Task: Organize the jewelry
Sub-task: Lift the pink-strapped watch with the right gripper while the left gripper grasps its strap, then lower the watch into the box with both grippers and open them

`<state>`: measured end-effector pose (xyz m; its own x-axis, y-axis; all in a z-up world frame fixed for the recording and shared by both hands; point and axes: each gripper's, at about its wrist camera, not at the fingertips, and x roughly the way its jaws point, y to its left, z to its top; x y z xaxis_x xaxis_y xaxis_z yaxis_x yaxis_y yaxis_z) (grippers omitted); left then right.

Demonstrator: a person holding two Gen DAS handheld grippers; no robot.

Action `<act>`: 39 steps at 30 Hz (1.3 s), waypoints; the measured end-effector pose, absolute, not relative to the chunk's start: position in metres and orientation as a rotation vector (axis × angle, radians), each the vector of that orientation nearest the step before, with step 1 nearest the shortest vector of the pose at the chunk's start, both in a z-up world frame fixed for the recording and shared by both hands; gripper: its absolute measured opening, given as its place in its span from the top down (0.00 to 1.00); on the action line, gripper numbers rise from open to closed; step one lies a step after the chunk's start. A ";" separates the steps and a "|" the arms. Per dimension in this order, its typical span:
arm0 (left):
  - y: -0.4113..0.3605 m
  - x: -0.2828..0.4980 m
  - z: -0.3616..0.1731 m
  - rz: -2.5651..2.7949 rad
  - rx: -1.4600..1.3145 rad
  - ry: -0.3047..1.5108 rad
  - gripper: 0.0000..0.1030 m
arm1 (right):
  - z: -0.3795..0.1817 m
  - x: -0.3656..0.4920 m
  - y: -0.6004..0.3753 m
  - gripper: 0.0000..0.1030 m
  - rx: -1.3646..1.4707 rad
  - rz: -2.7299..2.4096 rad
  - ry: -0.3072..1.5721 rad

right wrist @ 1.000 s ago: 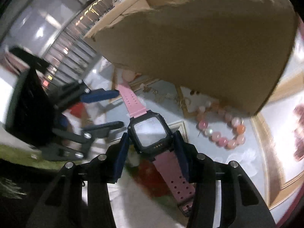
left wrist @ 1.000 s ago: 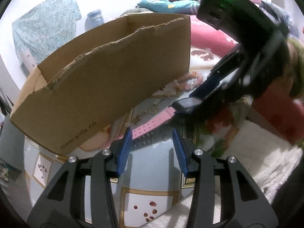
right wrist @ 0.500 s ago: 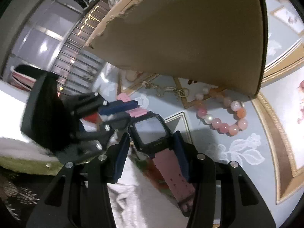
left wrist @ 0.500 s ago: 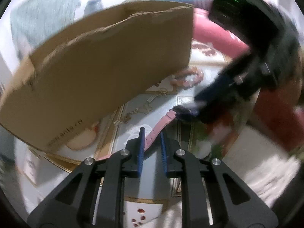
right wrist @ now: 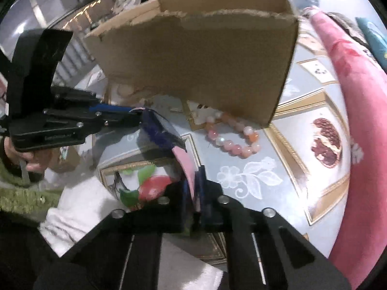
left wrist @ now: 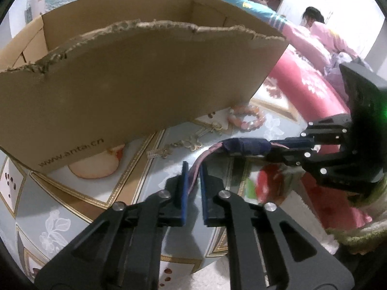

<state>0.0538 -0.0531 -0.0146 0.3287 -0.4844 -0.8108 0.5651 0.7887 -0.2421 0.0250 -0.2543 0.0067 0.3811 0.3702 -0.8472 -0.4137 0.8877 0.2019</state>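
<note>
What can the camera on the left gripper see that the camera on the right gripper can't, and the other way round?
Only the left wrist view shows the gold chain lying by the box, the printed web address on the box front, and two people in the background.

Only the right wrist view shows the pomegranate picture on the tablecloth and the hand that holds the left gripper.

Both show the cardboard box, the pink bead bracelet, and the pink watch gripped by its strap at both ends, the right gripper on the other end.

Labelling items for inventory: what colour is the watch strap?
Pink; the watch strap shows best in the right wrist view.
</note>
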 end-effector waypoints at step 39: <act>-0.025 0.298 0.011 -0.533 -0.109 1.456 0.71 | 0.047 0.315 -0.199 0.79 -0.218 0.492 1.264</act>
